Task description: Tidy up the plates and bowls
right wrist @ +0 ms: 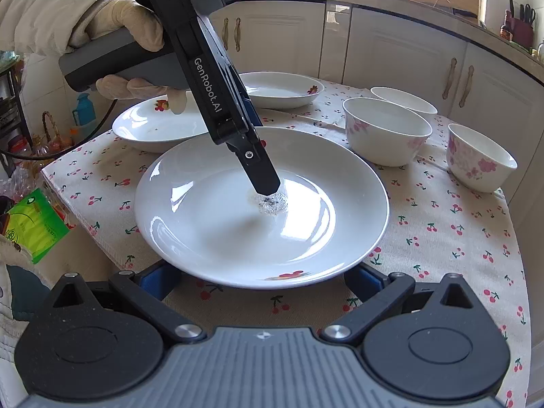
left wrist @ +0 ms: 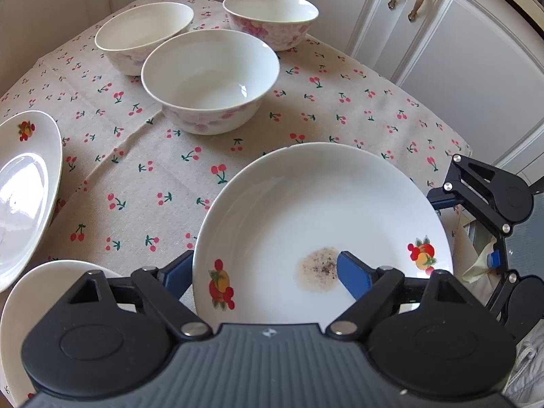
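Observation:
A white plate with fruit prints and a brown smear [left wrist: 323, 224] lies on the cherry-print tablecloth [left wrist: 146, 170]. My left gripper [left wrist: 265, 278] straddles its near rim, one finger [left wrist: 353, 277] over the plate's inside and the other under it; I cannot tell if it grips. The same plate [right wrist: 261, 210] shows in the right wrist view, with the left gripper's finger [right wrist: 261, 176] by the smear. My right gripper [right wrist: 261, 285] is open around the plate's near edge, below the rim. Three white bowls [left wrist: 210, 81] [left wrist: 142, 34] [left wrist: 272, 17] stand behind.
Two more plates [right wrist: 159, 125] [right wrist: 282, 88] lie at the table's far left side in the right wrist view. The table's edges are close on the right. White cabinets [left wrist: 442, 51] stand behind the table. A green packet [right wrist: 34, 224] lies left of the table.

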`<state>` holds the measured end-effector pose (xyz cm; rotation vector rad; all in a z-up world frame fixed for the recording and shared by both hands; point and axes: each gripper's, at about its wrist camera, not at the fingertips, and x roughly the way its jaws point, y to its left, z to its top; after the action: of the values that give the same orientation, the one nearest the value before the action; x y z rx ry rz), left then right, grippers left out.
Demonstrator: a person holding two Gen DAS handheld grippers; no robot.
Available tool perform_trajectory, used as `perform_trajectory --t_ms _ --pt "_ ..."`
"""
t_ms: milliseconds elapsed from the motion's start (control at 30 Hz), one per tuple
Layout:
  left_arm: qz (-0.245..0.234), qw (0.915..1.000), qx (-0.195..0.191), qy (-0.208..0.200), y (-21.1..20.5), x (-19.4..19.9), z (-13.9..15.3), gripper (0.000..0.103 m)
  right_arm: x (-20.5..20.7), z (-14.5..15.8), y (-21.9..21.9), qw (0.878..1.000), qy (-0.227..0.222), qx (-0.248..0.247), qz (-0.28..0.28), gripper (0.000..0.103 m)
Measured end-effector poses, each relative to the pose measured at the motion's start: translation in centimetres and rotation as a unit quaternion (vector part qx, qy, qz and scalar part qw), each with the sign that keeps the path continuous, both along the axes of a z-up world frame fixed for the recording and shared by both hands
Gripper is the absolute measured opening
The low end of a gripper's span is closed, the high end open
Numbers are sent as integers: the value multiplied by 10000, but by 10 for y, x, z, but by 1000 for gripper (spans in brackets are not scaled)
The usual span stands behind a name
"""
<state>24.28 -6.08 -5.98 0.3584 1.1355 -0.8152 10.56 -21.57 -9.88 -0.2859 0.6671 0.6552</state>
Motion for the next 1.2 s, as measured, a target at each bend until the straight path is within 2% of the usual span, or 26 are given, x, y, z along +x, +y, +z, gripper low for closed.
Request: perform_trajectory --t_ms 500,867,1200 --pt "-101 9994 39 334 -1 8 -3 85 1 0 0 10000 -3 -3 38 103" --pt "-11 9995 -43 307 2 8 -1 85 2 5 -1 9999 68 93 42 103" --pt "105 9995 -272 124 15 4 19 85 8 15 3 9999 30 35 99 103"
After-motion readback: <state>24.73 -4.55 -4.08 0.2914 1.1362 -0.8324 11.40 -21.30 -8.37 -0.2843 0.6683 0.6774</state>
